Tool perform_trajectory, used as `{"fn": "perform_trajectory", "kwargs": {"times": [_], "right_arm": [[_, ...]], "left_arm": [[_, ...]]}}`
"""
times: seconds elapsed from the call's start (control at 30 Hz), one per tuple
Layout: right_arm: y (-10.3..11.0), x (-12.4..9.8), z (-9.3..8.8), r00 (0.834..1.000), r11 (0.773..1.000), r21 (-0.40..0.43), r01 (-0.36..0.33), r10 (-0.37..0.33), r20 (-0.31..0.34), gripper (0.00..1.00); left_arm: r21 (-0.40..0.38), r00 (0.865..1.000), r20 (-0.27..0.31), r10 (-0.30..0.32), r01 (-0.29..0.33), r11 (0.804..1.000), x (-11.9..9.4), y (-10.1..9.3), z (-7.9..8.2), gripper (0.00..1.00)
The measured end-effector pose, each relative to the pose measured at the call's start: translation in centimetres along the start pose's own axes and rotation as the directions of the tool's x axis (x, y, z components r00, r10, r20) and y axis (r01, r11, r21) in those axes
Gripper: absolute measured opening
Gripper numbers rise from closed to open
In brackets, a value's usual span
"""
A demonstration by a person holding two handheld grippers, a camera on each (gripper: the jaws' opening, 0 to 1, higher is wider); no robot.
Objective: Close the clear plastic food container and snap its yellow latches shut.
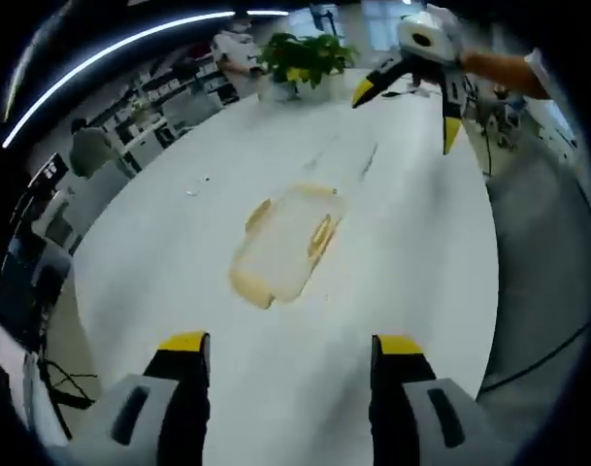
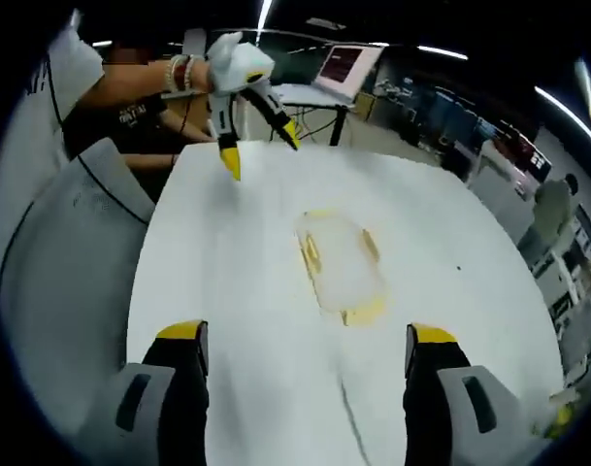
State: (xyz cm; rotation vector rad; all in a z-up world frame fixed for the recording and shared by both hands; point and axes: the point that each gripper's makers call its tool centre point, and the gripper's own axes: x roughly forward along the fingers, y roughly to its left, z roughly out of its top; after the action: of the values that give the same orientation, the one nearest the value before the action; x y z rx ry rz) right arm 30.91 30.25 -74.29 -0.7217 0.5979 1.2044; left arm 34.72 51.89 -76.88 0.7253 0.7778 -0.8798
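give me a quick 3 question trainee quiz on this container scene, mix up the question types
1. True or false: the left gripper is clamped on the clear container.
2. Multiple choice: what does the container rest on? A) a white table B) a chair C) a sink
3. Fill in: at the far end of the table in the left gripper view stands a potted ____.

Key:
1. False; its fingers are spread and short of the container, which lies untouched.
2. A.
3. plant. The right gripper is open too, also apart from the container.
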Motion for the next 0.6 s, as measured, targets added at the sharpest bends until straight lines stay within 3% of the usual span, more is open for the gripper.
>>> {"fn": "perform_trajectory", "kwargs": {"times": [0.03,0.13,0.2,0.3,0.37,0.47,0.6], "right_arm": [[-0.4,0.6,-0.2,0.999,0.999,-0.018,-0.03,0.029,-0.039,0.8],[-1.7,2.1,-0.2,0.995,0.996,-0.056,-0.068,0.063,-0.078,0.78],[-2.7,3.3,0.0,0.994,0.995,-0.057,-0.076,0.072,-0.081,0.74],[-4.5,5.7,-0.9,0.986,0.992,-0.047,-0.114,0.107,-0.126,0.71],[-5.3,7.0,-2.0,0.977,0.991,-0.031,-0.133,0.126,-0.171,0.71],[-5.7,8.5,-3.1,0.961,0.983,-0.023,-0.182,0.173,-0.217,0.71],[-6.0,9.8,-4.0,0.939,0.973,-0.008,-0.231,0.221,-0.265,0.65]], "left_arm": [[0.026,1.0,-0.014,-0.003,0.003,1.0,0.6,0.5,0.2,0.67],[0.152,0.997,-0.065,-0.032,0.042,0.988,2.8,2.1,1.2,0.66],[0.143,0.997,-0.06,-0.042,0.05,0.988,4.4,3.1,2.0,0.66],[0.104,0.992,-0.048,-0.121,0.125,0.987,6.1,2.8,2.4,0.66],[0.162,0.989,-0.061,-0.135,0.143,0.976,7.2,3.2,2.4,0.65],[0.216,0.978,-0.147,-0.15,0.18,0.96,8.4,3.6,1.2,0.67],[0.241,0.968,-0.161,-0.194,0.229,0.943,9.6,3.8,1.0,0.67]]}}
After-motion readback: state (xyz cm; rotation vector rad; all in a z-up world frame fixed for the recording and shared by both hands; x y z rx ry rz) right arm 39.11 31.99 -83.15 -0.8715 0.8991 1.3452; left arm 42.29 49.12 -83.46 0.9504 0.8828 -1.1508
